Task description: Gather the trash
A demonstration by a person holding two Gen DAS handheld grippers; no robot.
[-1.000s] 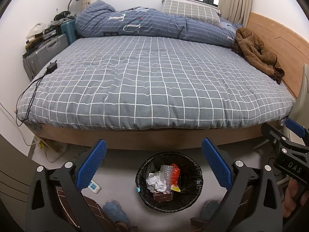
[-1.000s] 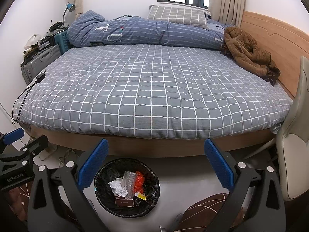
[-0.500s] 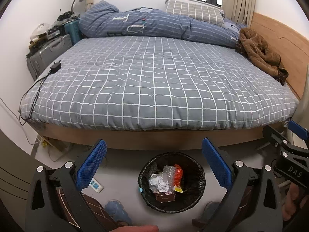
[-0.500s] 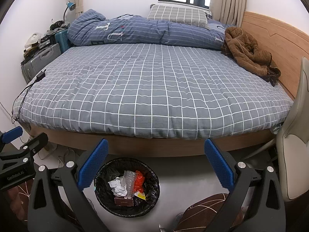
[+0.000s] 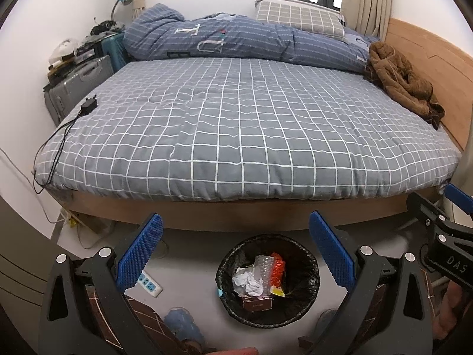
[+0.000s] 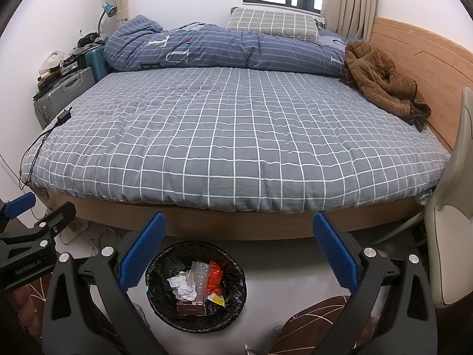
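Note:
A black-lined round bin point(image 5: 307, 269) point(image 6: 165, 260) stands on the floor in front of the bed. It holds crumpled white paper point(image 5: 248, 279) point(image 6: 183, 285), bubble wrap, a red wrapper point(image 5: 277, 269) point(image 6: 215, 276) and a small brown box point(image 5: 257, 303) point(image 6: 191, 307). My left gripper point(image 5: 236, 253) hangs open above the bin with nothing between its blue pads. In the right wrist view my right gripper point(image 6: 239, 256) is open and empty too, with the bin below its left finger. Each view catches the other gripper at its edge.
A wide bed point(image 5: 245, 136) with a grey checked cover fills the room ahead; a brown jacket point(image 5: 402, 80), a folded duvet and a black charger point(image 5: 88, 105) lie on it. Suitcases point(image 5: 77, 88) stand at the left, a power strip point(image 5: 147, 284) on the floor, a pale chair point(image 6: 455, 207) at right.
Both views have shifted slightly, the bed appearing a little lower and farther in the left wrist view. Both grippers stay open and empty.

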